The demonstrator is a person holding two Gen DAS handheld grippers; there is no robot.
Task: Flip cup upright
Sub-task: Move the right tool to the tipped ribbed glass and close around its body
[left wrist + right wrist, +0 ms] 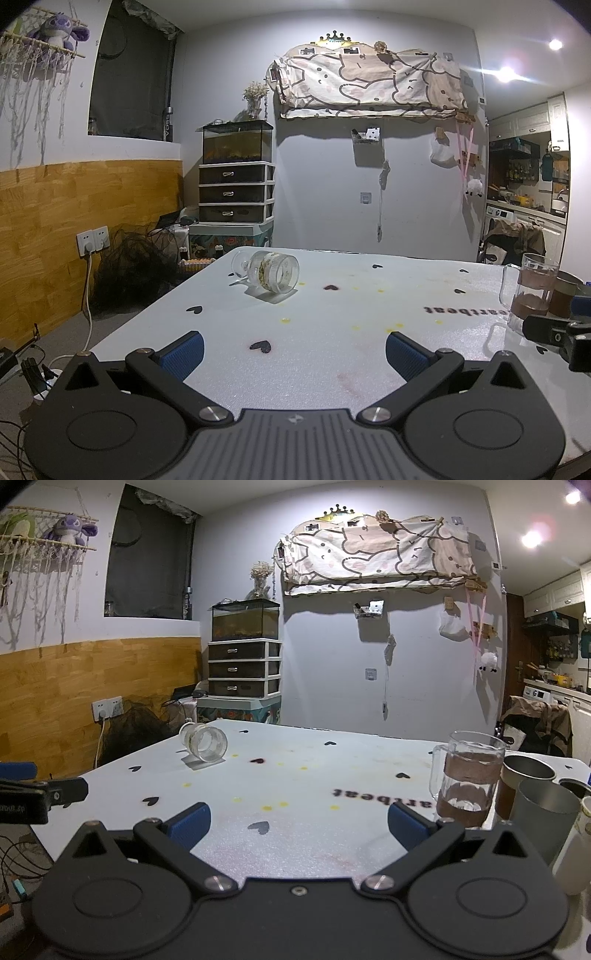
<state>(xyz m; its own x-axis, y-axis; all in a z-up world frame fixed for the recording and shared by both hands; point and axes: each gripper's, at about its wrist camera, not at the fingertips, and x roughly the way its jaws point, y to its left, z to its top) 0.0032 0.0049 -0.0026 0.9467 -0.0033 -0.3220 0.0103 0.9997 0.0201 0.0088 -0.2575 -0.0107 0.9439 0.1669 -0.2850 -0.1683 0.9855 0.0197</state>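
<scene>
A clear glass cup (266, 271) with a patterned band and a handle lies on its side on the white table (351, 321), at the far left, mouth toward me. It also shows in the right wrist view (204, 743), far left. My left gripper (294, 355) is open and empty, low over the table's near edge, well short of the cup. My right gripper (298, 827) is open and empty, near the table's front edge, to the right of the left one.
An upright glass mug with a brown sleeve (466, 782) stands at the right, just beyond my right finger (410, 825). Grey metal cups (543, 812) and a white cup (576, 849) crowd the right edge. Table falls off at left; cables lie on the floor.
</scene>
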